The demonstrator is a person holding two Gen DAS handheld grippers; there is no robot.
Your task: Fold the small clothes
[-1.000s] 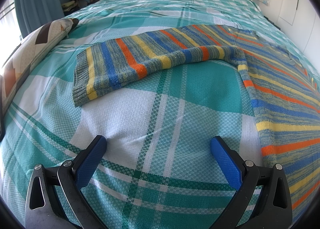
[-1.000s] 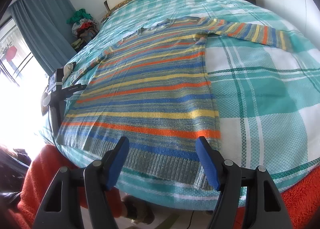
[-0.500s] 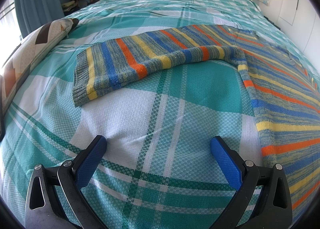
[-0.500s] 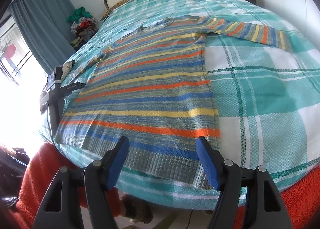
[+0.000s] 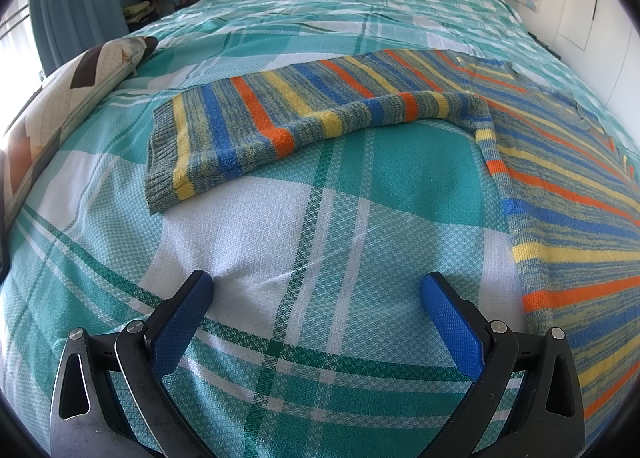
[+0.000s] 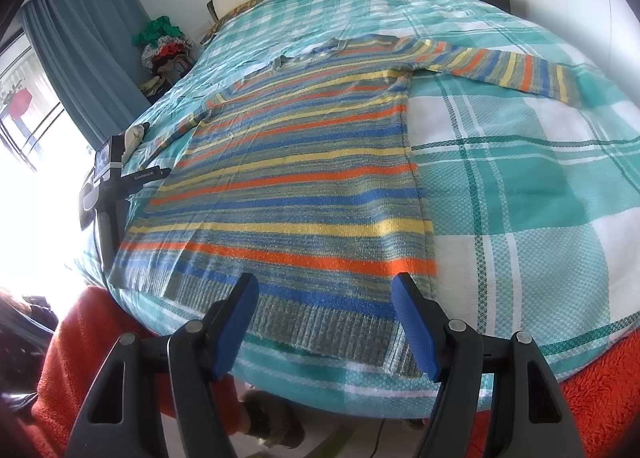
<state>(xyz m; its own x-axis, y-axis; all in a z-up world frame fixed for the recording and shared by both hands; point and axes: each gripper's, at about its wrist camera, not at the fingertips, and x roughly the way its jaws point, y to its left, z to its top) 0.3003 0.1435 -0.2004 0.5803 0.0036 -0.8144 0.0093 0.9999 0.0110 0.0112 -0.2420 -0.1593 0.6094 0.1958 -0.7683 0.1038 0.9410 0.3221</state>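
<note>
Your striped sweater (image 6: 296, 178) lies spread flat on the plaid bedspread (image 6: 520, 186), both sleeves out to the sides, no fold yet made. Your left gripper (image 5: 316, 294) hovers over bare bedspread with its jaws wide apart and empty; the left sleeve (image 5: 256, 126) lies ahead of it, cuff toward the patterned pillow (image 5: 68, 98). Your right gripper (image 6: 324, 298) is likewise spread and empty, poised over the ribbed hem (image 6: 320, 322), which sits close to the foot edge of the bed.

Risks, as judged:
- The knit is soft and the bedspread thin. A low pinch may well catch the bedspread along with the sweater and drag it into the fold.
- The sweater is wide; lifting one corner alone will likely skew the body and bunch the stripes.
- A pull toward you at the hem could slide the garment off the foot edge.

Room: open bedspread lies to the right of the body and beyond the collar (image 6: 320, 50). On the left, the pillow and the bed's edge crowd the sleeve. Work inward, away from the edges.
</note>
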